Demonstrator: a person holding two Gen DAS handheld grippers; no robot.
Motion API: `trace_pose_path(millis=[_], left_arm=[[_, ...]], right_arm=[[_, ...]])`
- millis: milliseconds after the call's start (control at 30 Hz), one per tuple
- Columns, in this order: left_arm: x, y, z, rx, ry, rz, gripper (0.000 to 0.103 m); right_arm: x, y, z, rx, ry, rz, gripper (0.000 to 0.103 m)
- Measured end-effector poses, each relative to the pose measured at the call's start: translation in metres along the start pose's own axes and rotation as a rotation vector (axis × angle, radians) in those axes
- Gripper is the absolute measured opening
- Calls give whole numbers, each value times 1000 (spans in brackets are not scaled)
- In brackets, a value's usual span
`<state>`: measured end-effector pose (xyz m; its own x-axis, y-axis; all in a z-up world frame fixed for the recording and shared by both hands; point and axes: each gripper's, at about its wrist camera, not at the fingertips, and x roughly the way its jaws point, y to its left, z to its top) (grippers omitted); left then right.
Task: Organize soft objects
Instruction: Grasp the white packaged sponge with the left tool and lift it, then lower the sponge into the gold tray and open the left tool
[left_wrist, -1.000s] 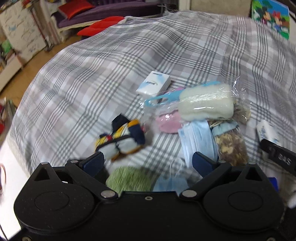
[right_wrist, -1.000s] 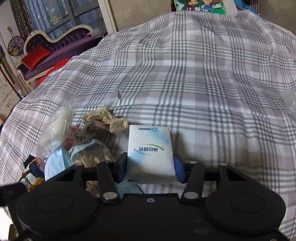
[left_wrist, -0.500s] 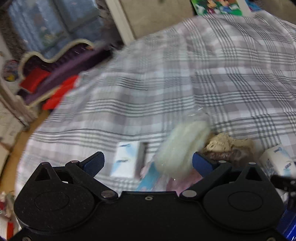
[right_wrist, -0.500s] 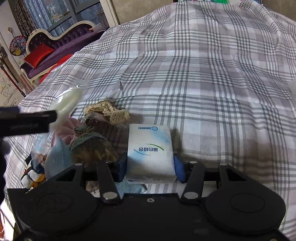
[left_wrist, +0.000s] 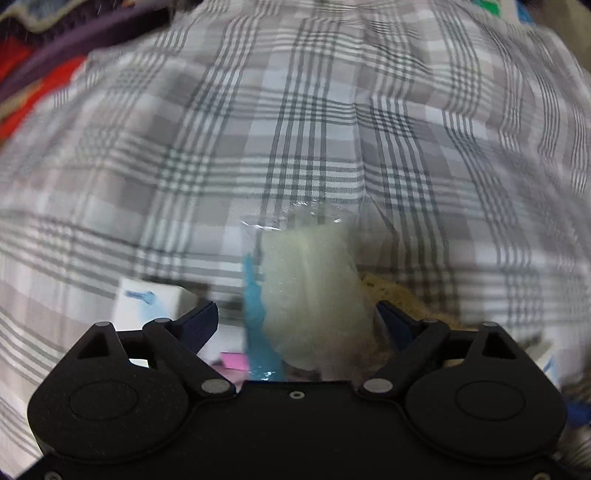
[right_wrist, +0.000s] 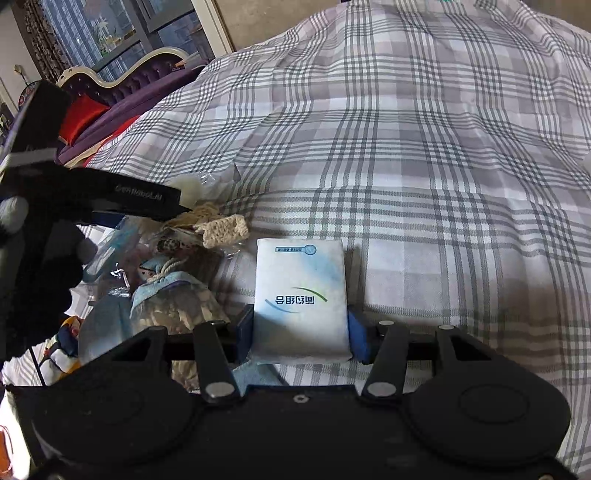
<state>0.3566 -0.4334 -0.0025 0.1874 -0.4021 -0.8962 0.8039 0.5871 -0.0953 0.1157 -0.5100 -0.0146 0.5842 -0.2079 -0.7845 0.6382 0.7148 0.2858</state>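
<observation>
My right gripper (right_wrist: 301, 332) is shut on a white tissue pack (right_wrist: 301, 291) with blue print, held just over the plaid bed cover (right_wrist: 406, 147). My left gripper (left_wrist: 299, 321) is open, its fingers on either side of a cream fluffy item in a clear plastic bag (left_wrist: 310, 291) with a blue strip (left_wrist: 255, 306) beside it. The left gripper also shows at the left of the right wrist view (right_wrist: 144, 199), over the pile. A second tissue pack (left_wrist: 147, 306) lies left of the bag.
A pile of soft things lies left of the tissue pack: a crocheted beige piece (right_wrist: 221, 229), a blue-trimmed patterned pouch (right_wrist: 173, 299), blue face masks (right_wrist: 107, 251) and a small plush toy (right_wrist: 62, 350). A purple sofa with a red cushion (right_wrist: 81, 114) stands beyond the bed.
My left gripper has swung from the plush toy and pile towards the bagged cream item, which now sits between its open fingers. My right gripper keeps hold of the tissue pack, nearly still.
</observation>
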Motion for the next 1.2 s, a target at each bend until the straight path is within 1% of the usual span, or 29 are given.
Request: trace_pose_path(millis=[33,67,100,167,267,433,567,667,767,967,1067,1200], left_arm=[[1,5,2,-42,14,-41,65],[1,9,3,-82,28,-80,55],[0,13,3,-117,36,-102,53],[-6,15,3,-160,25,-94,49],[-25,14,2,-187,-19,-59,49],[-81,15,-6,-220,-90,-20,49],[-128,27,-27,-278,-123,8,49],[-159,41,-55,-337,-126,34,49],[-183,54,-88,-391,-124,77,49],[-223,84,-173,-549,-48,93,49],[-238,94,-218,-601,-24,126,49],[-248,106,-276,-687,13,150,49]], right_arm=[[-1,1,0,-5,-6,-1,51],[-1,1,0,-7,-11,0,51],[-2,1,-1,-9,-17,1,51],[-5,1,-1,-12,-33,1,51],[-11,3,-2,-21,-70,2,51],[-23,5,-4,-36,-142,18,51],[-33,6,-5,-46,-179,45,51],[-40,9,-7,-61,-198,59,51],[-44,12,-9,-81,-198,81,51],[-47,17,-10,-99,-172,133,51],[-48,19,-11,-106,-169,138,51],[-53,24,-16,-132,-182,128,51]])
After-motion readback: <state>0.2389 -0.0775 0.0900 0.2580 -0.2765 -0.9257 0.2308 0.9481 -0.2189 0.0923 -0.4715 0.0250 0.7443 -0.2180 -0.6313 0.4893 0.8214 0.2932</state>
